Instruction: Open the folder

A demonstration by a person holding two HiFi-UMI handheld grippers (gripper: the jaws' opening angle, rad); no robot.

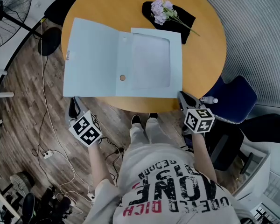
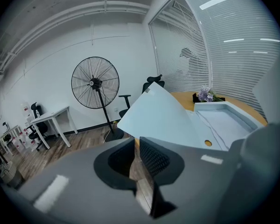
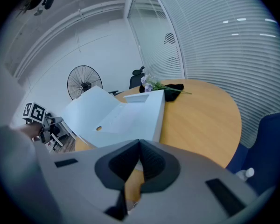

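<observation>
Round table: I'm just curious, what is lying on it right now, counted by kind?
Light blue folder, lying open: 1
Bunch of purple flowers: 1
Black cloth, under the flowers: 1
Total: 3

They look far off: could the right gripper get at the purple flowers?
Probably, with a stretch: the flowers lie across the table from the right gripper, but bare wood beside the open folder leaves the way free.
</observation>
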